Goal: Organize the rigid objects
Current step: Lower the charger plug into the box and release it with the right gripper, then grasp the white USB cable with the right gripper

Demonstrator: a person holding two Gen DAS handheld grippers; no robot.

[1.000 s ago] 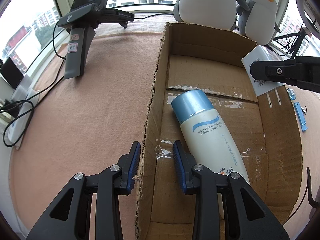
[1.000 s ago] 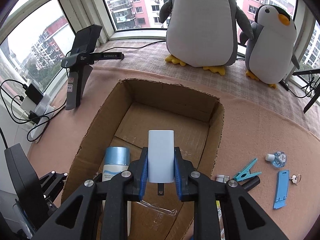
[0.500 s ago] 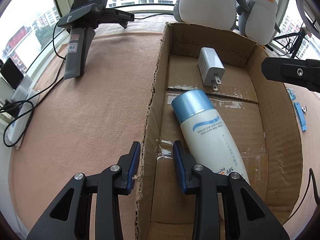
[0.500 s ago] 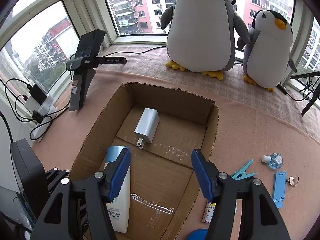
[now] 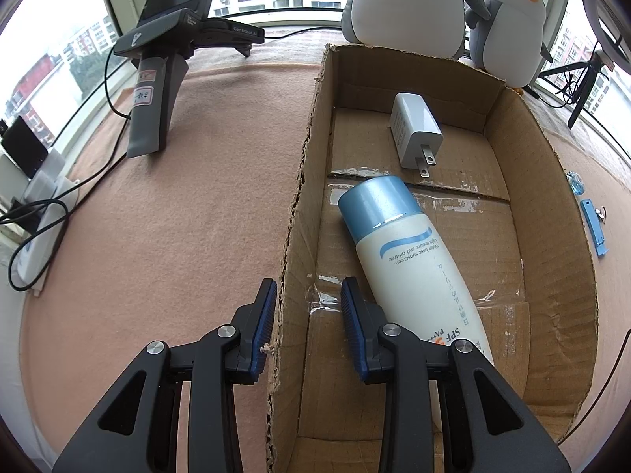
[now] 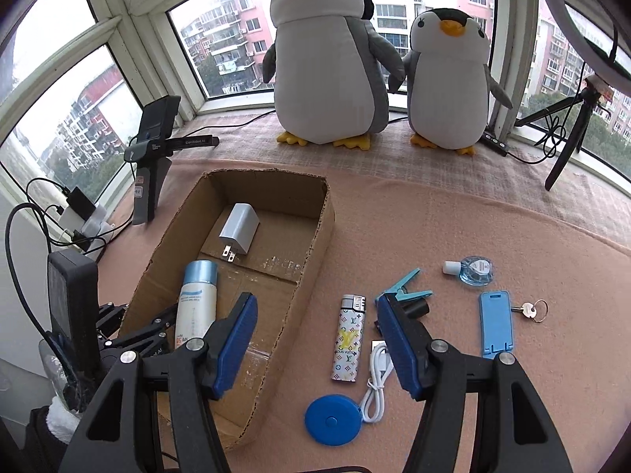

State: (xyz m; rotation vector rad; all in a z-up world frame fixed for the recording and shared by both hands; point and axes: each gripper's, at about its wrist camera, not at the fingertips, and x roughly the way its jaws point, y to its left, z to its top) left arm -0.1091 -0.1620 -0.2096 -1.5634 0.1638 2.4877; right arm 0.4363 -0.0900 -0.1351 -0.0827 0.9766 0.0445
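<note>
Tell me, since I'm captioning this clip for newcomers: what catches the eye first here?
Two plush penguins stand on the window ledge, dominating the back of the scene. Below them an open cardboard box holds a white charger and a blue-capped sunscreen bottle. To its right, small items lie scattered on the pink cloth, notably a patterned lighter and a blue tape measure.

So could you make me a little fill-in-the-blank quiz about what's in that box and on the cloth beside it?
1. The white charger lies inside the cardboard ____.
2. The sunscreen bottle in the box has a ____ cap.
3. The left gripper is closed on the box's side ____.
4. The patterned lighter lies ____ the box, on the cloth.

Missing words: box; blue; wall; outside
</note>
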